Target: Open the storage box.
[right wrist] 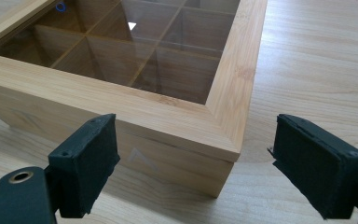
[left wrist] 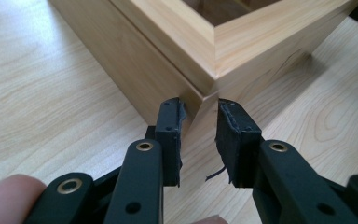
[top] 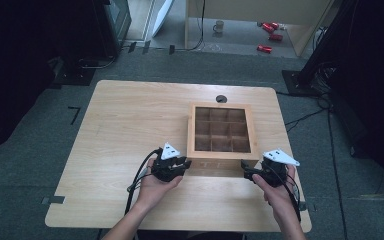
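On table (top: 130, 115), right of centre: wooden box (top: 223, 131), glass lid closed | left gripper (left wrist: 200, 135) jaws narrowly parted at near-left corner, nothing held | right gripper (right wrist: 196, 163) wide open, straddling near-right corner | left half bare.

No text, brand or number can be read in these pictures. The front wall of the wooden box (top: 215, 164), which stands toward the right edge of the counter (top: 125, 125), carries some faint pale marks; they are too small and blurred to read from the high view. In the right gripper view, the same wall shows only a pale angled stroke (right wrist: 140, 158), not a clear letter.
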`<state>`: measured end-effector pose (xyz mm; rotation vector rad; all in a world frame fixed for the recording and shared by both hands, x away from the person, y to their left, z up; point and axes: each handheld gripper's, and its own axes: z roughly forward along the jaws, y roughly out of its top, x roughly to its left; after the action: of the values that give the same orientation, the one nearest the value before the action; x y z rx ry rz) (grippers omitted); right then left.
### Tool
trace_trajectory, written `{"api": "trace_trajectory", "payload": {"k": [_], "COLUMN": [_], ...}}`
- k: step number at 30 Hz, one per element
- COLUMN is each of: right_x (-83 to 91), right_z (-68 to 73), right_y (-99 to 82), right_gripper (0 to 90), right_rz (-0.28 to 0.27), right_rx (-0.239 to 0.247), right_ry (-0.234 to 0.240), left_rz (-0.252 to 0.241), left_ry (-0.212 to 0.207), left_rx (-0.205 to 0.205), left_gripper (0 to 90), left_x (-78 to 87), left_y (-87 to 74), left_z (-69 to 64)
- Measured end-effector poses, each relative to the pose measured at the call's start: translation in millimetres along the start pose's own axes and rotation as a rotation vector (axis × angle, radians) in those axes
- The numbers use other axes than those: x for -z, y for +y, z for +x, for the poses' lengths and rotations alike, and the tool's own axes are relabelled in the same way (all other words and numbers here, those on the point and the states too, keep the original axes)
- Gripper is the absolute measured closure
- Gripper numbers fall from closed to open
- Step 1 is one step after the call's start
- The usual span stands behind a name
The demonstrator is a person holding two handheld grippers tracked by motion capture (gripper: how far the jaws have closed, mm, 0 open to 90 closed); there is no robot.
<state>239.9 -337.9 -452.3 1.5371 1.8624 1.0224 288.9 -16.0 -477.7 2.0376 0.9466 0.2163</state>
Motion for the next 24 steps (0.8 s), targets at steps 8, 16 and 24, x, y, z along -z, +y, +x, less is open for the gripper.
{"api": "trace_trajectory", "payload": {"k": [8, 16, 24], "right_x": [-3.3, -5.0, -1.4], "right_z": [2.2, 2.3, -2.6], "right_y": [0.1, 0.7, -2.4], "right_gripper": [14.2, 14.2, 13.7], "right_rz": [0.002, 0.002, -0.016], "right_rx": [0.001, -0.003, -0.016], "right_ry": [0.010, 0.018, 0.047], "left_rz": [-0.016, -0.010, -0.009], "left_ry": [-0.008, -0.010, -0.004], "left_rx": [-0.009, -0.013, -0.024], "left_gripper": [72.4, 73.6, 74.8], "left_x": [5.7, 6.2, 8.6], "left_y": [5.4, 6.7, 10.5], "left_z": [0.1, 0.8, -1.5]}}
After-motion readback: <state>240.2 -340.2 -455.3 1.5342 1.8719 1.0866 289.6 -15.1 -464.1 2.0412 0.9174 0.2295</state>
